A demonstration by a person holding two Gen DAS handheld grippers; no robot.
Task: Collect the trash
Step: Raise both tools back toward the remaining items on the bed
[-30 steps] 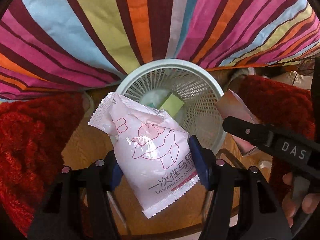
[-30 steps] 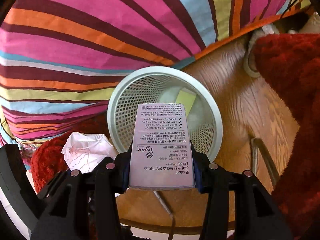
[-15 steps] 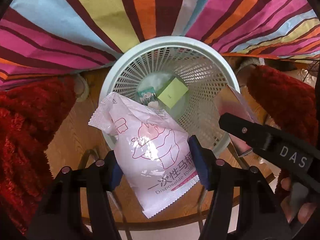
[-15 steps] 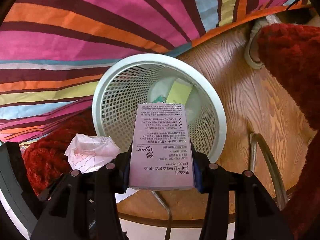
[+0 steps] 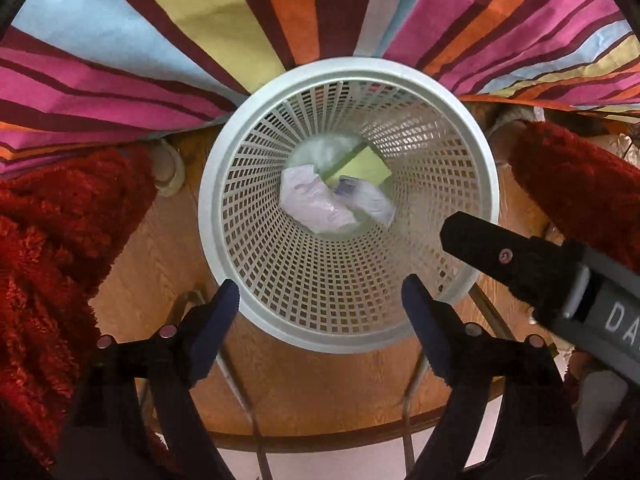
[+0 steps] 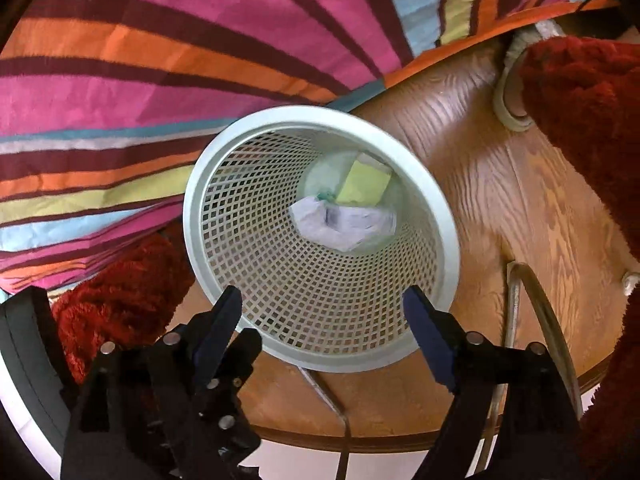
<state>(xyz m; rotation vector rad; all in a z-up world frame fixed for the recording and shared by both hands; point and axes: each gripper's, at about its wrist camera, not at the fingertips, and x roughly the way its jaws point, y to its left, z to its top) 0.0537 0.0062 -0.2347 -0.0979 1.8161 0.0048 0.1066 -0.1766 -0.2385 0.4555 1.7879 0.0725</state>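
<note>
Left gripper point(image 5: 320, 312) poised over the white mesh wastebasket point(image 5: 472, 160), jaws just sprung apart and empty, near rim of the basket lying between them. Right gripper point(image 6: 322, 320) likewise, jaws just opened, nothing between the pads but the basket's near rim. Far beyond both sets of jaws, down on the basket floor: pink-white packet point(image 5: 308, 204) touching the printed sachet point(image 5: 368, 200), both against a yellow-green box point(image 5: 368, 162). Basket standing on a round wooden table point(image 5: 320, 392), striped cloth point(image 5: 160, 40) beyond.
</note>
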